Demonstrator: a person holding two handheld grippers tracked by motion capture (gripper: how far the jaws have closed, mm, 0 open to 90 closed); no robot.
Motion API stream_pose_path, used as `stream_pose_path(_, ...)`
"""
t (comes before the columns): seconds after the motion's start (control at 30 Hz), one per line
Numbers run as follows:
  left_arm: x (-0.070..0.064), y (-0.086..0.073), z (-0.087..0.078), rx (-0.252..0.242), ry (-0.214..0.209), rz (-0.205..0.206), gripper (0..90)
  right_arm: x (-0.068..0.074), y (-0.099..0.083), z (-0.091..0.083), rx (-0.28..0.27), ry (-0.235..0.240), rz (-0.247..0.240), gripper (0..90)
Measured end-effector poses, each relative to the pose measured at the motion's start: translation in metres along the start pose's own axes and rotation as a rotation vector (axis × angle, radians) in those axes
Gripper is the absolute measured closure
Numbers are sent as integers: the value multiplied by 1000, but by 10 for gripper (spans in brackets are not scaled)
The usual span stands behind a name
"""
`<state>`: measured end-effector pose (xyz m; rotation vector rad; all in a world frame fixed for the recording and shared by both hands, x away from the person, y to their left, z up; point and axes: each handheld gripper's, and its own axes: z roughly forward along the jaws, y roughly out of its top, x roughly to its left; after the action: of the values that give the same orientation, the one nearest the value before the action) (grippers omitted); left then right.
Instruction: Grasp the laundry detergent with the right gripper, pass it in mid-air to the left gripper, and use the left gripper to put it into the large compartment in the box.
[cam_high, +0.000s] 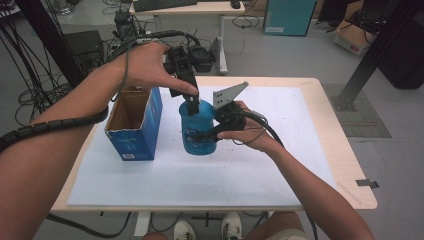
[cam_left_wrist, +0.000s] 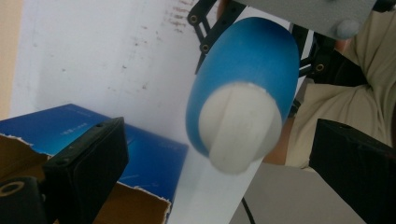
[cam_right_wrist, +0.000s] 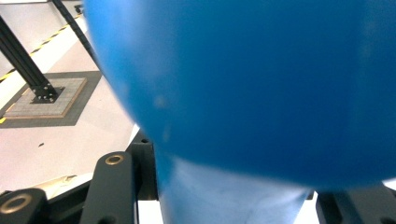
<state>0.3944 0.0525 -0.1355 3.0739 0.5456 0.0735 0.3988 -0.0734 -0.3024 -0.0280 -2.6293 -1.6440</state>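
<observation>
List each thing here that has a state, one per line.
blue cup: upright on the white sheet, something white inside.
blue box: upright, top torn open.
left gripper: open, jaws above the cup's mouth.
right gripper: shut on the cup's side.

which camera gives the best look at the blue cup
The high view: the blue cup stands whole and upright on the white sheet. The left gripper view looks down on it from above, and the right gripper view is too close, just blurred blue wall.

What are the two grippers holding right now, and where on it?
The right gripper clamps the blue plastic cup around its side wall. The left gripper hangs open over the cup's mouth, holding nothing.
</observation>
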Motion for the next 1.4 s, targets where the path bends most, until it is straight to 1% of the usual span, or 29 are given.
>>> stream_pose_path(0.07, -3, 1, 2, 0, -15, 5, 50, 1, 3, -1, -1, 1, -10, 441)
stream_pose_path(0.1, -3, 1, 2, 0, -15, 5, 50, 1, 3, -1, -1, 1, -10, 441)
stream_pose_path(0.13, -5, 2, 3, 11, -30, 14, 50, 2, 7, -1, -7, 2, -19, 441)
stream_pose_path(0.17, -5, 2, 3, 11, -30, 14, 50, 3, 8, -2, -6, 4, -17, 441)
stream_pose_path(0.2, -6, 3, 3, 20, -36, 23, 50, 3, 9, -2, -10, 11, -15, 441)
stream_pose_path(0.27, -6, 3, 4, 23, -39, 26, 50, 3, 11, -2, -11, 12, -18, 441)
stream_pose_path(0.33, -7, 5, 6, 29, -44, 29, 50, 4, 13, -1, -14, 12, -30, 441)
stream_pose_path(0.5, -7, 8, 10, 39, -59, 44, 50, 5, 15, 0, -22, 24, -34, 441)
stream_pose_path(0.53, -7, 8, 10, 44, -60, 48, 50, 5, 15, -1, -23, 25, -28, 441)
stream_pose_path(0.57, -7, 8, 10, 44, -60, 48, 50, 5, 15, -1, -23, 25, -28, 441)
stream_pose_path(0.6, -7, 9, 11, 44, -64, 50, 50, 4, 16, -1, -23, 12, -39, 441)
stream_pose_path(0.63, -7, 10, 11, 47, -66, 54, 50, 4, 16, -1, -27, 23, -32, 441)
stream_pose_path(0.67, -7, 10, 12, 44, -61, 52, 50, 3, 16, -2, -24, 12, -42, 441)
stream_pose_path(0.73, -6, 10, 12, 47, -63, 53, 50, 2, 16, -2, -25, 11, -43, 441)
stream_pose_path(0.77, -6, 10, 13, 43, -59, 51, 50, 3, 17, -3, -31, 24, -22, 440)
stream_pose_path(0.8, -7, 10, 13, 41, -60, 48, 50, 1, 17, -4, -25, 28, -44, 441)
stream_pose_path(0.83, -6, 11, 13, 47, -61, 56, 50, 0, 17, -4, -22, 21, -66, 440)
stream_pose_path(1.03, -7, 11, 13, 44, -59, 52, 50, -1, 20, -4, -21, 19, -63, 441)
stream_pose_path(1.1, -7, 10, 13, 48, -58, 63, 50, -1, 21, -5, -33, 18, -61, 440)
stream_pose_path(1.17, -7, 9, 12, 41, -53, 64, 50, -2, 21, -6, -35, 19, -61, 440)
stream_pose_path(1.2, -8, 9, 11, 37, -61, 63, 50, -2, 21, -6, -34, 12, -67, 440)
stream_pose_path(1.23, -8, 9, 11, 33, -55, 63, 50, -2, 21, -6, -32, 11, -65, 440)
stream_pose_path(1.37, -8, 8, 11, 41, -58, 63, 50, -2, 22, -8, -36, 16, -58, 440)
stream_pose_path(1.4, -9, 9, 11, 41, -58, 66, 50, -2, 22, -9, -36, 10, -63, 440)
